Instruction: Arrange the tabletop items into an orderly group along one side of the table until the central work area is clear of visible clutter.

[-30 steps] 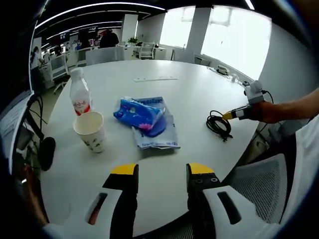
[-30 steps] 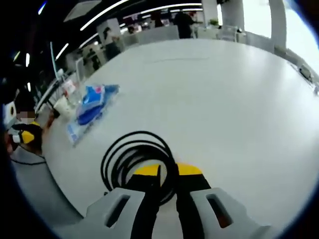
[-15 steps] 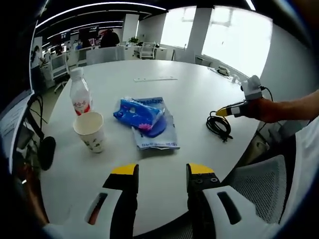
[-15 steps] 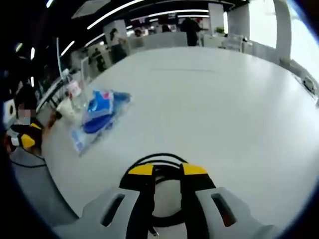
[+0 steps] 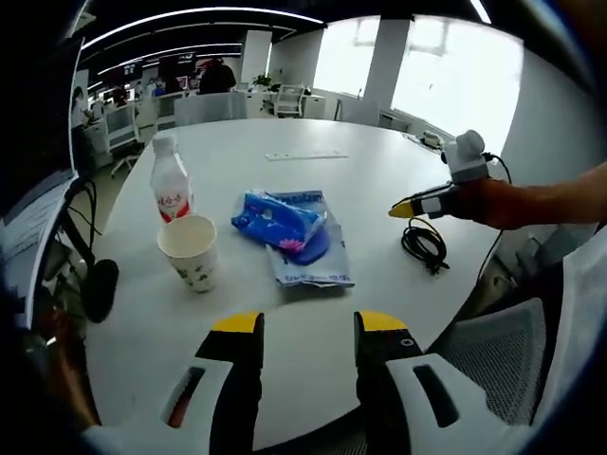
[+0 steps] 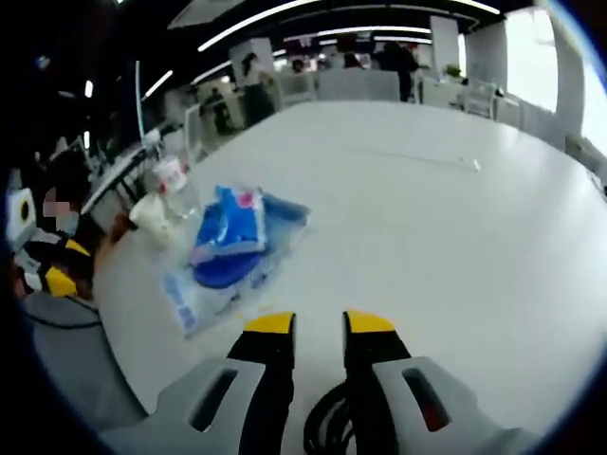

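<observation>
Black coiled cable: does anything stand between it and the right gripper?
Nothing visible does. The right gripper hovers just above the black coiled cable on the white round table, with open air between them.

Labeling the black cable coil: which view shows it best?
The left gripper view. There the black cable coil lies whole on the white table near its edge, below the right gripper. The right gripper view catches only an arc of it low between that gripper's own jaws.
</observation>
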Demonstrator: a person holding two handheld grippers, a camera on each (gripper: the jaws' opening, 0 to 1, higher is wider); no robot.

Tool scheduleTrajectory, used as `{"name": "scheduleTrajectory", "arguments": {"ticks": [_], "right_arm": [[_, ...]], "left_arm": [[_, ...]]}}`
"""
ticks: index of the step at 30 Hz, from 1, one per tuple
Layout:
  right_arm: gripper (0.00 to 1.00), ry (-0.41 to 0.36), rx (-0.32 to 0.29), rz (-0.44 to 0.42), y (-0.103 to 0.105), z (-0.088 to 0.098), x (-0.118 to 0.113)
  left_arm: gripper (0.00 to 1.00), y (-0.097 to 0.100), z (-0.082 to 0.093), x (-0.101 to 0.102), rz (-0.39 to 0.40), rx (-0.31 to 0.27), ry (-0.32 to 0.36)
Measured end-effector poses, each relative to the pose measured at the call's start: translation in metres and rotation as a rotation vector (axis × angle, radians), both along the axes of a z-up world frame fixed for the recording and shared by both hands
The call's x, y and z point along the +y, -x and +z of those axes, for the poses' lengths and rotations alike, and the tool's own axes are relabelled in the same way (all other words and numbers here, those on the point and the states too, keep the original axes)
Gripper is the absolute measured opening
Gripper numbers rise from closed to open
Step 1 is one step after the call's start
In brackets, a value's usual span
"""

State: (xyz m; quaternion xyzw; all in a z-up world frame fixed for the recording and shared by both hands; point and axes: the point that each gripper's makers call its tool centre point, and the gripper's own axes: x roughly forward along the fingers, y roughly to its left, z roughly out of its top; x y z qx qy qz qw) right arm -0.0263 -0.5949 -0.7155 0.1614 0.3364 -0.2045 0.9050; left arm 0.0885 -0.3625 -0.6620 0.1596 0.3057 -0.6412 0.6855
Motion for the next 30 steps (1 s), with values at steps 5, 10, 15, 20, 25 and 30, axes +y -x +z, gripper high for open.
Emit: {"name": "scheduleTrajectory", "arguments": {"ticks": [5,10,15,20,25,30], "right_arm": [[0.17,-0.045,-0.039,0.030,-0.032,0.000,0.019],[0.21,-0.144,-0.139,0.007,-0.061,0.005,0.036],[0.24,-0.178,-0.126,0.009,-0.082,-0.004,0.047],[0.27,-0.212,-0.106,-0.023,-0.093,-0.016,0.056],[0.30,-0.269,-0.128,-0.102,-0.104,-0.019,0.059],[0.30,-0.289,-0.129,-0.145,-0.111,-0.021,0.058]], "left_arm": [[0.37,0.000,-0.001,0.003,0.009,0.004,0.003],[0.37,-0.002,-0.001,0.006,0.015,0.005,0.004],[0.37,-0.005,-0.001,0.007,0.020,0.003,0.004],[0.37,-0.008,-0.001,0.007,0.026,0.004,0.009],[0.37,-0.008,-0.001,0.008,0.026,0.007,0.008],[0.37,-0.010,0.000,0.010,0.030,0.004,0.008]]}}
